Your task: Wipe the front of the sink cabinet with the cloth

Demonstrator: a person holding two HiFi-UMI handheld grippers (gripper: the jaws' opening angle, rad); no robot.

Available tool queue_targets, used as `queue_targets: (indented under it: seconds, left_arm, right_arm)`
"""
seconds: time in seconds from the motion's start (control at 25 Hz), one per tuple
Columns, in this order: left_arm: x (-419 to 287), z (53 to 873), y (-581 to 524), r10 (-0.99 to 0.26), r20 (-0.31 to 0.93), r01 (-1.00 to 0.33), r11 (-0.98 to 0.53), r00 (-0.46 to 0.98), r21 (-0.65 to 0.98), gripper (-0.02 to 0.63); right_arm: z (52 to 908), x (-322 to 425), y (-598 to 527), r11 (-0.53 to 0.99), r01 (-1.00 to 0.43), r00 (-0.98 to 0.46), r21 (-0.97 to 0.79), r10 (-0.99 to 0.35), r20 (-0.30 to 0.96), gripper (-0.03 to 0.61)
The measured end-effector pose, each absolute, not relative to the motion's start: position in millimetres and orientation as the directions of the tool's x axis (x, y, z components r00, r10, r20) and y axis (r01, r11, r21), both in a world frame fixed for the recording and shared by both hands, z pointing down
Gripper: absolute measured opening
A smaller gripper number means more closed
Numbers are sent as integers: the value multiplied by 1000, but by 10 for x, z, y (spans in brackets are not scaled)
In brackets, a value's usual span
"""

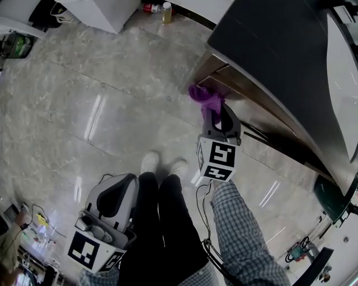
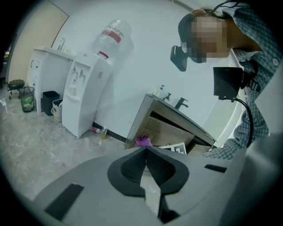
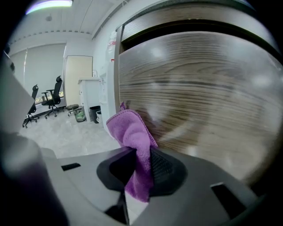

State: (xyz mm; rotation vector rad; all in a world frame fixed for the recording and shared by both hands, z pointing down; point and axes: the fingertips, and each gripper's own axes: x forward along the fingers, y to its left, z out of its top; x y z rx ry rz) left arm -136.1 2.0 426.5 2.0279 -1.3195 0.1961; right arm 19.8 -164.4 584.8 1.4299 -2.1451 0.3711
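My right gripper (image 1: 212,111) is shut on a purple cloth (image 1: 204,99), which bunches out past its jaws against the wooden front of the sink cabinet (image 1: 235,89) near its left corner. In the right gripper view the purple cloth (image 3: 134,137) hangs between the dark pads, its upper fold pressed on the wood-grain cabinet panel (image 3: 199,97). My left gripper (image 1: 114,192) hangs low by the person's legs, away from the cabinet, jaws closed with nothing in them. In the left gripper view the left gripper (image 2: 146,152) points at the far cabinet (image 2: 168,130) and the cloth (image 2: 143,141).
A dark countertop (image 1: 268,44) with a white sink (image 1: 342,72) tops the cabinet. Bottles (image 1: 159,9) stand on the marble floor by the wall. A white water dispenser (image 2: 84,97) and bins (image 2: 26,98) stand to the left. Cables and gear lie at the floor's lower corners (image 1: 299,248).
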Motion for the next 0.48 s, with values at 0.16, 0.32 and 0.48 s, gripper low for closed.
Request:
queue_targets:
  seconds: [0.16, 0.32, 0.48]
  left_arm:
    - [-1189, 4272, -30, -727, 470, -839, -272, 500, 471, 11]
    - [-951, 4271, -59, -706, 470, -826, -305, 529, 473, 11]
    - [-751, 4267, -117, -679, 471, -810, -343, 563, 475, 11]
  right_arm:
    - [5876, 503, -1594, 353, -933, -253, 67, -779, 574, 77]
    - [5898, 882, -1537, 295, -953, -199, 73, -788, 582, 75]
    - [5926, 1226, -1485, 210, -976, -137, 55, -793, 594, 77]
